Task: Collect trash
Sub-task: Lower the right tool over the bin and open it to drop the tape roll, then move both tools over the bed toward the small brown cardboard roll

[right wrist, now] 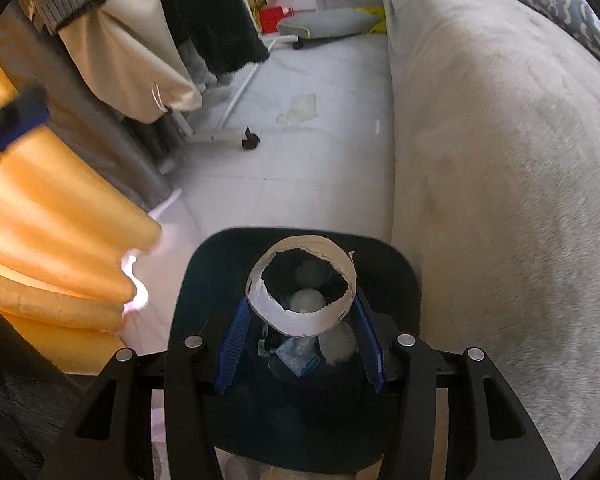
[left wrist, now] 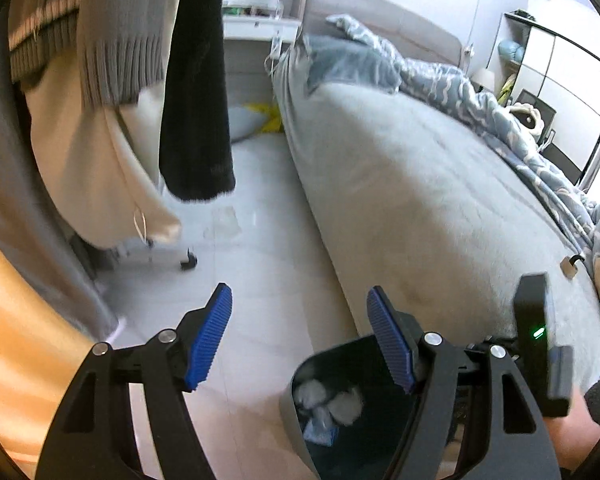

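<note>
right gripper [right wrist: 300, 312] has its pads clamped on a cardboard tube [right wrist: 302, 316], right over the dark bin [right wrist: 196, 276] beside the bed [right wrist: 500, 160]; left gripper [left wrist: 300, 336] hangs wide, nothing in it; crumpled tissues [left wrist: 332, 400] sit in the bin

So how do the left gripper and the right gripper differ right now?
The left gripper has nothing between its blue pads and its jaws stand apart, while the right gripper is clamped on a cardboard tube. The left gripper points over the floor beside the bed, with the trash bin low at its right; the right gripper hangs directly above the bin, which holds crumpled tissues. Both share black frames and ribbed blue pads.
</note>
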`<move>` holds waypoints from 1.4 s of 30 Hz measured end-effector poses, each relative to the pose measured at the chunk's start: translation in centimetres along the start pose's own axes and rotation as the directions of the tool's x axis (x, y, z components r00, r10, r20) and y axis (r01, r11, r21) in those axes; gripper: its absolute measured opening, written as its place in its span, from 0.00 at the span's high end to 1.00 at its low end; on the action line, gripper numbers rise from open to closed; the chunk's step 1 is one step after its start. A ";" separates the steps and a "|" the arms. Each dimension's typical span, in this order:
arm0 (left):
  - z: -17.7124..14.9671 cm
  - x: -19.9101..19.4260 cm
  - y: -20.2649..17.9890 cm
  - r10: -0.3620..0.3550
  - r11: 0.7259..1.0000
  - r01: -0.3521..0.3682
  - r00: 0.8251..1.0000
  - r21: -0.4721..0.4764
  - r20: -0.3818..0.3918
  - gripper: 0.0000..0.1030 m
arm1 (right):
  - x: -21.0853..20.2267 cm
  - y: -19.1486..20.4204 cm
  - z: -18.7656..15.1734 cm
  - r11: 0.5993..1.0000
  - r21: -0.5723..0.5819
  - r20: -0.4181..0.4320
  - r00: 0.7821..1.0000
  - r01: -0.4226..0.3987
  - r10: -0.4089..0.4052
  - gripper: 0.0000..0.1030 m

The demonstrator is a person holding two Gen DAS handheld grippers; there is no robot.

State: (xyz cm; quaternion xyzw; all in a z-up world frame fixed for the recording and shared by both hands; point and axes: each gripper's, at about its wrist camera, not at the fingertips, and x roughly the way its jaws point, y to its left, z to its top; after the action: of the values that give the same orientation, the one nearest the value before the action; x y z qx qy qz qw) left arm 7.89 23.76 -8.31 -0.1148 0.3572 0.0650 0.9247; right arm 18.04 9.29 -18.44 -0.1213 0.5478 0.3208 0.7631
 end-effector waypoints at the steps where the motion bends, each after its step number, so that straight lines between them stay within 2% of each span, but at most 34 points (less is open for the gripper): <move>1: 0.3 -0.2 -0.2 -0.005 1.000 0.005 1.000 0.002 0.012 0.29 | 0.3 0.0 -0.1 1.000 -0.003 -0.010 1.000 0.003 -0.003 0.50; 9: 1.3 -1.7 -0.6 -0.029 1.000 0.029 0.997 0.011 0.068 0.33 | 2.9 0.6 -0.8 0.999 -0.036 -0.091 0.996 0.020 -0.023 0.50; 18: 1.9 -3.2 -0.6 -0.042 0.999 0.041 0.994 0.008 0.102 0.41 | 3.8 1.6 -1.0 0.996 -0.084 -0.124 0.991 0.034 -0.045 0.49; 19: 1.9 -3.3 -0.6 -0.042 0.999 0.041 0.994 0.009 0.104 0.41 | 3.9 1.8 -1.0 0.995 -0.089 -0.124 0.991 0.034 -0.045 0.47; 21: 2.0 -3.6 -0.7 -0.041 0.999 0.040 0.993 0.013 0.112 0.41 | 3.7 2.0 -0.9 0.995 -0.094 -0.122 0.992 0.030 -0.041 0.32; 23: 2.2 -3.9 -0.8 -0.043 0.999 0.041 0.992 0.016 0.122 0.41 | 3.5 2.1 -0.8 0.995 -0.095 -0.114 0.993 0.027 -0.038 0.23; 26: 2.9 -4.5 -1.3 -0.054 0.998 0.052 0.988 0.020 0.142 0.41 | 3.2 2.4 -0.8 0.994 -0.103 -0.110 0.993 0.022 -0.033 0.22; 29: 3.5 -5.4 -2.4 -0.069 0.997 0.064 0.984 0.037 0.165 0.41 | 2.1 2.6 -0.7 0.994 -0.107 -0.088 0.996 0.019 -0.029 0.22; 35: 4.5 -6.3 -4.8 -0.107 0.994 0.098 0.976 0.058 0.190 0.41 | -2.0 2.4 -0.1 0.994 -0.108 0.015 1.000 0.017 -0.016 0.22; 42: 5.5 -6.2 -8.6 -0.167 0.985 0.155 0.968 0.080 0.186 0.41 | -7.6 0.2 0.2 0.994 -0.086 0.143 0.988 0.069 -0.056 0.22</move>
State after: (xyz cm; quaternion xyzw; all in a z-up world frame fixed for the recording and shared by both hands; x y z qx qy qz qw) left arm 8.62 16.70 1.25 -0.1066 0.2578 -0.0110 0.9602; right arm 16.59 6.82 -11.38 -0.1501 0.4735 0.3288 0.8032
